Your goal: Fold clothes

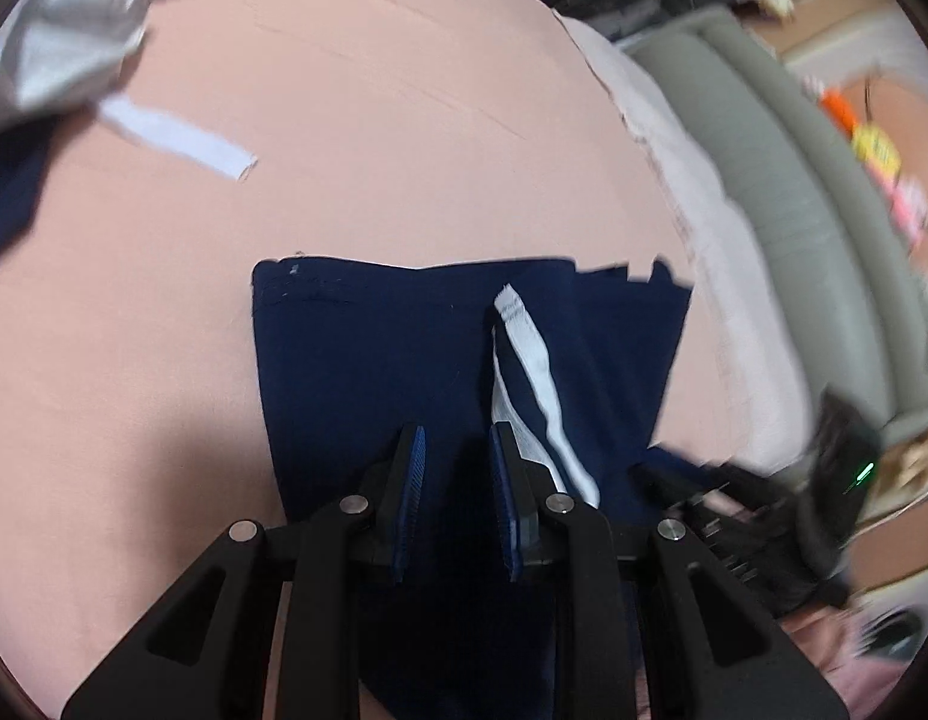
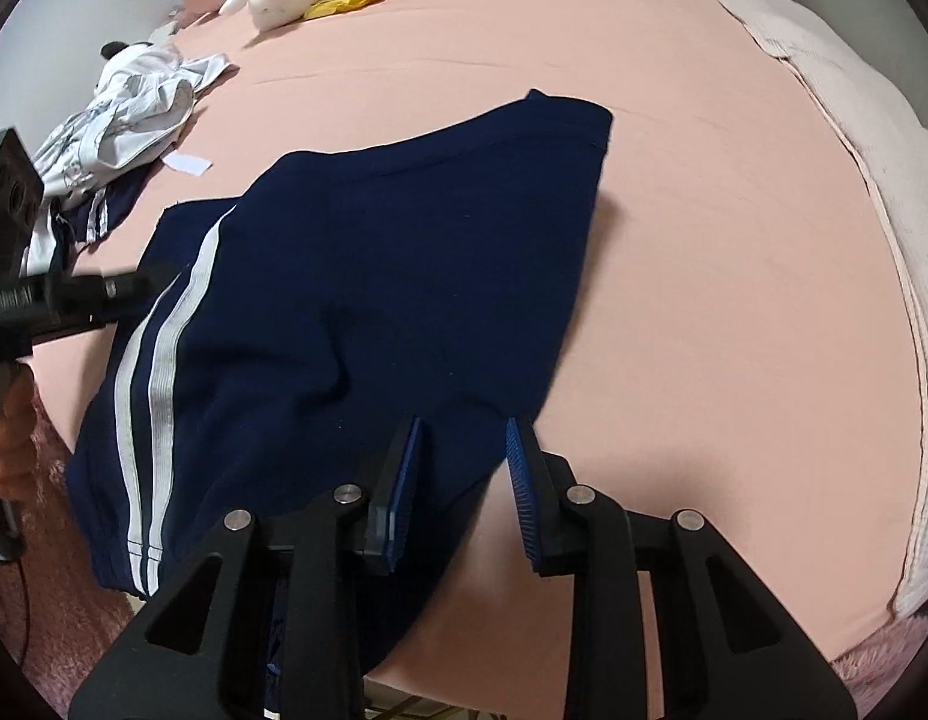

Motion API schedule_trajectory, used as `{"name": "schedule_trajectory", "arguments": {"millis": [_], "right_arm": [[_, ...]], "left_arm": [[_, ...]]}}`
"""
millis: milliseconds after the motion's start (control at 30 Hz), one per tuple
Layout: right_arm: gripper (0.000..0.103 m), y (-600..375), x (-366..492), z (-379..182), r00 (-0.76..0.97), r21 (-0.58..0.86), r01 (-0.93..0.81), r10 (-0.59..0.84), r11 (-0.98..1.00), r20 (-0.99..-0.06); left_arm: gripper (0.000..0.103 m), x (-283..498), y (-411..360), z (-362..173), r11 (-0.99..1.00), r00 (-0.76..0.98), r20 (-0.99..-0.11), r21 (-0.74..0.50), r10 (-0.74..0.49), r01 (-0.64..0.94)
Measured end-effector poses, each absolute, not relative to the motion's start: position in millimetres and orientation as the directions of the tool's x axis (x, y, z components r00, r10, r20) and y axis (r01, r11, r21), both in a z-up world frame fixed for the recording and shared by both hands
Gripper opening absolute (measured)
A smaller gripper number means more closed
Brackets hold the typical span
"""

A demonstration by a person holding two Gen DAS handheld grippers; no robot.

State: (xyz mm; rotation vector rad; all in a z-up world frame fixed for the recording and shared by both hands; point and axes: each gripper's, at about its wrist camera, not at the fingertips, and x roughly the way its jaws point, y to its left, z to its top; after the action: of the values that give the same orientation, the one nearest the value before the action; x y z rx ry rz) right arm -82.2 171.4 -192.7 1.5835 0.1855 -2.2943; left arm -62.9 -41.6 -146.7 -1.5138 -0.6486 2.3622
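The navy trousers [image 2: 368, 312] lie folded on the pink bed [image 2: 734, 300], filling the lower centre of both wrist views. Their long axis runs from the near edge of the bed, at the bottom of the frame, away toward the upper centre, with two white stripes [image 2: 158, 360] along the side that sits lower left in the right wrist view.

The left hand-held gripper [image 1: 455, 450] hovers over the near end of the cloth with its jaws apart and nothing between them; navy fabric shows through the gap, and the stripe lies just beside its right finger. The right hand-held gripper [image 2: 464, 444] is also parted and empty. It sits at the opposite long edge of the trousers, so that one finger is over cloth and the other over bare sheet.

Both point steeply down at the near end, one at each side, and neither is clearly the nearer. The next fold probably depends on each taking a near corner and carrying it along the long axis toward the far hem.

A pale crumpled garment [image 2: 122, 120] waits at the upper left, well apart.
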Motion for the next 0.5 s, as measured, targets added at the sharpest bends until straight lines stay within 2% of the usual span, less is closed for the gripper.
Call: {"name": "schedule_trajectory", "arguments": {"millis": [133, 433, 500], "right_arm": [[0.032, 178, -81, -191, -0.319, 0.114, 0.343, -0.230, -0.932, -0.919], [0.033, 208, -84, -179, -0.334, 0.232, 0.264, -0.315, -0.936, -0.888], [0.033, 214, -86, -178, -0.347, 0.235, 0.242, -0.310, -0.941, -0.885]], "left_arm": [[0.022, -59, -17, -145, -0.890, -0.406, -0.804, -0.451, 0.435, -0.063], [0.022, -54, 15, -121, -0.785, -0.415, -0.670, -0.570, 0.615, -0.243], [0.022, -51, 27, -123, -0.785, -0.379, -0.687, -0.551, 0.620, -0.284]]}}
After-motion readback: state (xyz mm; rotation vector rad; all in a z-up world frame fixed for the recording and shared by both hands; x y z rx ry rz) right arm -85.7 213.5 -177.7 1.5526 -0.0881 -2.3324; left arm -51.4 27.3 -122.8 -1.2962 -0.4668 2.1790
